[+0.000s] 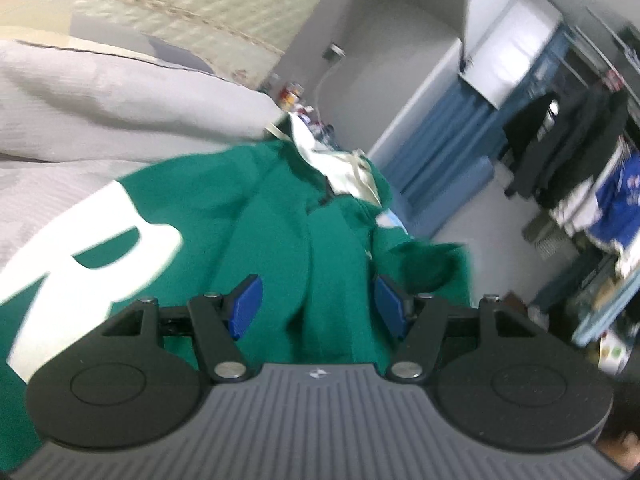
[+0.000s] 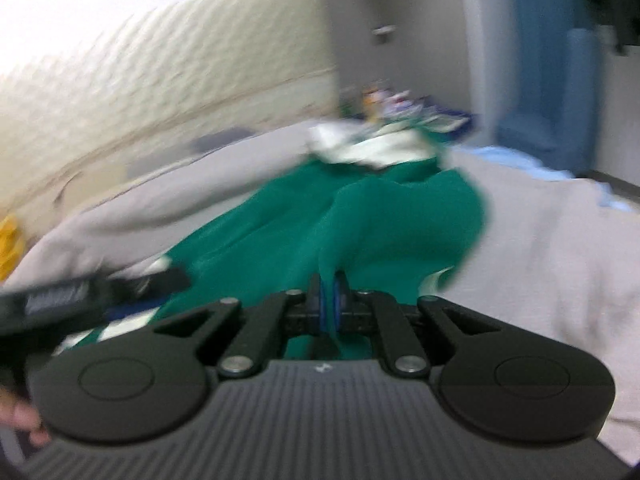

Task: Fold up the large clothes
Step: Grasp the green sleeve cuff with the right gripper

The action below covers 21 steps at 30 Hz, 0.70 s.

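Note:
A large green hoodie (image 1: 272,208) with big white lettering and a cream-lined hood lies crumpled on a grey bed cover (image 1: 80,112). My left gripper (image 1: 318,300) is open, its blue pads (image 1: 248,304) spread over a green fold with nothing pinched. In the right wrist view the hoodie (image 2: 380,216) stretches away from me toward the hood. My right gripper (image 2: 329,304) is shut on a ridge of the green fabric. The left gripper shows as a dark blur at the left of the right wrist view (image 2: 80,296).
A quilted cream headboard (image 2: 160,80) runs behind the bed. A grey wall and blue curtain (image 1: 448,144) stand to the right. A rack of hanging clothes (image 1: 580,168) and cluttered shelves fill the far right. Small items (image 1: 292,96) sit on a bedside surface.

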### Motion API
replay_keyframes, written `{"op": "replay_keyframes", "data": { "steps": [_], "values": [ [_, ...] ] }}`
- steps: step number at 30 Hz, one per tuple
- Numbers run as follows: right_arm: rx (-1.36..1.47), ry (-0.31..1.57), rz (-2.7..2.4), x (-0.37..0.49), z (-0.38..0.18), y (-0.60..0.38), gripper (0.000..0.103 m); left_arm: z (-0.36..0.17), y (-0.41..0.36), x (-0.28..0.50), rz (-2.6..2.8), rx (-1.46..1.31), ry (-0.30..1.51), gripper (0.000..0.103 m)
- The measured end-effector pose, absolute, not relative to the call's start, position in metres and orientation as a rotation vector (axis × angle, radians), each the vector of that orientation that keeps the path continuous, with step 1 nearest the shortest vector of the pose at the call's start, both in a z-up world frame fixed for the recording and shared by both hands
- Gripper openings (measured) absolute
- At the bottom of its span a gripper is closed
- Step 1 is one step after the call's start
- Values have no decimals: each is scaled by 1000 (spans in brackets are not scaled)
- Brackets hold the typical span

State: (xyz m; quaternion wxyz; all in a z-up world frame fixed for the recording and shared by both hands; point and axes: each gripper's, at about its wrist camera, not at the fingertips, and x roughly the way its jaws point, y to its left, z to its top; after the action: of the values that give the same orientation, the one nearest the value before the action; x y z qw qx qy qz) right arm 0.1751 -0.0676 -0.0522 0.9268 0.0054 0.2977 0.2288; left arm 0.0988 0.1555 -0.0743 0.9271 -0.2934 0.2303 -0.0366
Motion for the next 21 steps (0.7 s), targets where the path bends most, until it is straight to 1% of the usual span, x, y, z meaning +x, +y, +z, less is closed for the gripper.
{"op": "replay_keyframes", "data": {
  "steps": [4,7,11,15,18,20,21],
  "values": [
    [-93,684,554,173,-91,-30,8,-77,187,100,-32,-681,443,68],
    [-130,709,562,169,-117,-25,8,-86,203,106,-74,-769,454,68],
    [-29,719,551,171,-114,-36,8,-102,199,125,-190,-847,519,66],
    [52,714,524,161,-115,-34,10,-109,170,140,-299,-773,583,66],
    [39,709,514,154,-113,-35,11,-115,142,150,-302,-647,647,67],
    [32,713,510,150,-108,-38,12,-121,126,158,-271,-565,700,65],
    [29,720,513,148,-107,-42,12,-125,121,162,-246,-541,718,62]
  ]
}}
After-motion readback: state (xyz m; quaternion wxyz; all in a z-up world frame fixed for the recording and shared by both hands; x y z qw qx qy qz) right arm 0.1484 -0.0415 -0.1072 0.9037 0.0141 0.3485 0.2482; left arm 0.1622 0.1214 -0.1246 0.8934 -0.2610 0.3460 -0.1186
